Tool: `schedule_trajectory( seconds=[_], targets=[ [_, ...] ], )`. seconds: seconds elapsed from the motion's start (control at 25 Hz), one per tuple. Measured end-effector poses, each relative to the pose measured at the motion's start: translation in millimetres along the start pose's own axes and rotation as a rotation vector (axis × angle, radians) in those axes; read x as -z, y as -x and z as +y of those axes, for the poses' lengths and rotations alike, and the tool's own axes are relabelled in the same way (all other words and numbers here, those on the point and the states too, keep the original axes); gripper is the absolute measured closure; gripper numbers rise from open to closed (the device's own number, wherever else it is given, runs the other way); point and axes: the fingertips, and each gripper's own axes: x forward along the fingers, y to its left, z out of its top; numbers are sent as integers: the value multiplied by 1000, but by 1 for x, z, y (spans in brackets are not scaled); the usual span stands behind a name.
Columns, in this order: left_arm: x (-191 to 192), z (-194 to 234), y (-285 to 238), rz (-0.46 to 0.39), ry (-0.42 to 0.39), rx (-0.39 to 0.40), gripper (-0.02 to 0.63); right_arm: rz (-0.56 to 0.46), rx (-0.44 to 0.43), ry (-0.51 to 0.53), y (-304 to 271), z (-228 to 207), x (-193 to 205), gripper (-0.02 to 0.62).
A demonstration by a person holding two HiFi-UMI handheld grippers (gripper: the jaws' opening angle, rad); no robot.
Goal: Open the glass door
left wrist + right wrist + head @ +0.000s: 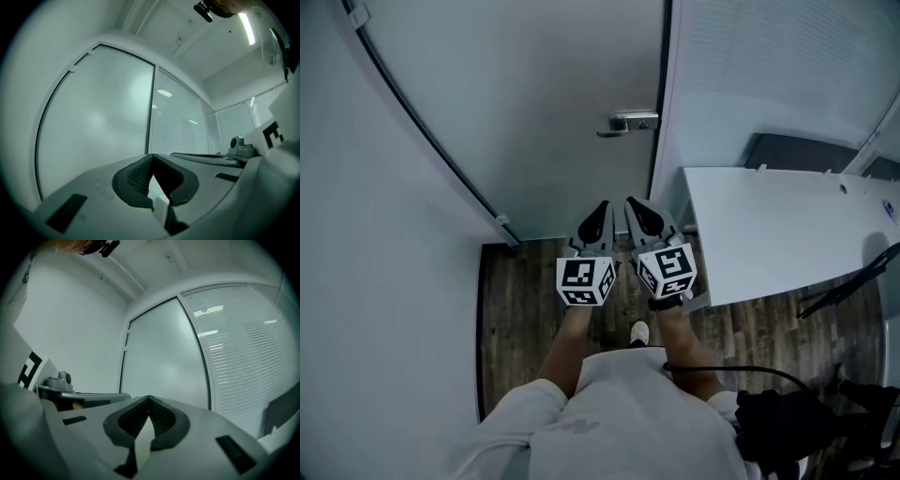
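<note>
A frosted glass door [534, 103] stands shut ahead of me, with a metal lever handle [628, 123] at its right edge. The same door [93, 122] fills the left gripper view, and the door [161, 357] shows in the right gripper view too. My left gripper [602, 208] and right gripper [634, 205] are held side by side, both pointing at the door below the handle. Each is shut with nothing between its pads, and neither touches the door or the handle.
A white wall [366, 234] closes the left side. A glass partition with blinds [769, 66] runs right of the door. A white table [787, 234] stands close on the right, with a dark chair back [797, 150] behind it. The floor [516, 300] is dark wood.
</note>
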Motion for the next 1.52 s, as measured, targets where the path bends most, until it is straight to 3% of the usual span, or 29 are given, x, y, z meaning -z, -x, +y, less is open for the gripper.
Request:
schedule_trajectory(
  seconds=[0.16,0.32,0.48,0.8,1.04,1.24,1.52],
  targets=[
    [24,1,-48,45,8,-29,604,27,-21,18,-25,-40,12,592],
    [42,-1,-82,94,89,-12,604,80,-26,-64,-45,-71,46,592],
    [37,14,-122,99,14,16,605,98,13,-96,-64,-101,62,592],
    [75,67,-205,203,-13,91,604,119,160,-81,-112,-184,71,592],
    [83,116,-269,266,-65,128,604,126,194,-32,-167,-204,62,592],
    [105,134,-307,323,-125,210,603,165,195,-19,-199,-211,74,592],
    [133,138,-343,354,-302,340,457,204,256,-16,-217,-242,86,592]
  ],
)
